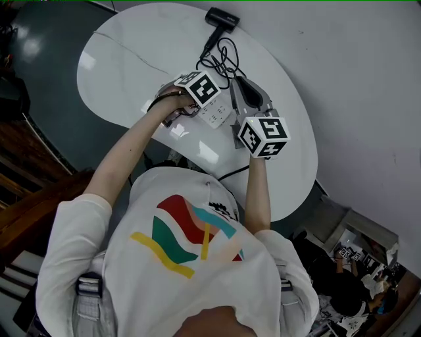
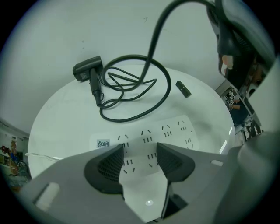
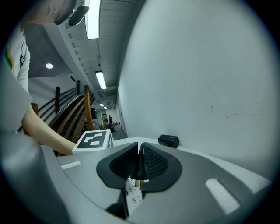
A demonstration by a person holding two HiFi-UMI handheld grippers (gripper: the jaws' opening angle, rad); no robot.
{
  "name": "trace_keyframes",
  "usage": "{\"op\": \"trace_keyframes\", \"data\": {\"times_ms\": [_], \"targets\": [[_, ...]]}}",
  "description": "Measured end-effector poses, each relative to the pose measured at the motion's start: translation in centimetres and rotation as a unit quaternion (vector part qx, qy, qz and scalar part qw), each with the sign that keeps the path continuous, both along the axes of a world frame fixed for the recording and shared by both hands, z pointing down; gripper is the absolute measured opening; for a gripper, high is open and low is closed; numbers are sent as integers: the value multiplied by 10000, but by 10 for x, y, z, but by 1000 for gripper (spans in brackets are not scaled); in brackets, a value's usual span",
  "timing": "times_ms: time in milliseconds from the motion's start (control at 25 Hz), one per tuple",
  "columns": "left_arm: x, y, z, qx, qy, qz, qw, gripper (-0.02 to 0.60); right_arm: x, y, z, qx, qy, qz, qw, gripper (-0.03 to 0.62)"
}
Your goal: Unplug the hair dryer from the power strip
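Observation:
The white power strip [image 2: 151, 133] lies on the white oval table [image 1: 125, 59]. My left gripper [image 2: 140, 159] points steeply down at it, jaws open, its tips standing over the strip's socket face. The black plug [image 3: 139, 168] is clamped in my right gripper [image 3: 139, 164], lifted clear of the strip, with its metal prongs showing below the pads. From the plug the black cord [image 2: 151, 57] runs down to a loose coil [image 1: 220, 62] and on to the black hair dryer [image 1: 222, 18] at the table's far end.
A small black cylinder [image 2: 183, 89] lies on the table right of the coil. A white wall stands close behind the table. Wooden stairs [image 1: 26, 178] and dark floor are at the left; a white cable [image 2: 41, 156] leaves the strip toward the table's left edge.

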State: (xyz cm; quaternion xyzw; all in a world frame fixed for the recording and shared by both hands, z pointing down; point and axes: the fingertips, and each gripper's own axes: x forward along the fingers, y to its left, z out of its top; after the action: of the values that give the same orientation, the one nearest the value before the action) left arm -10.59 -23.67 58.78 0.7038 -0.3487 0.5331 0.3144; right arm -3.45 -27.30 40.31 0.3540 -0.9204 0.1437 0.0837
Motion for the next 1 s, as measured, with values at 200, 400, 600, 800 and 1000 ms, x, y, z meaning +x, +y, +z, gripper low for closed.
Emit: {"op": "trace_keyframes", "data": {"times_ms": [200,400,600,800,1000], "targets": [[0,1,0,6,4,-19,10000,239,35,0,8,-133,88,406,9990,57],[0,1,-1,64,44,-1,10000,239,61,7,20,-40,668,725,9951,57],[-1,1,-2,93,37,-23,9999,239,93,23,43,-95,1234,1043,9868,57],[-1,0,-2,111,28,-40,9999,238,115,51,72,-174,1908,1098,9753,55],[-3,1,-1,124,27,-42,9999,238,125,68,91,-335,2113,1174,9698,57]]}}
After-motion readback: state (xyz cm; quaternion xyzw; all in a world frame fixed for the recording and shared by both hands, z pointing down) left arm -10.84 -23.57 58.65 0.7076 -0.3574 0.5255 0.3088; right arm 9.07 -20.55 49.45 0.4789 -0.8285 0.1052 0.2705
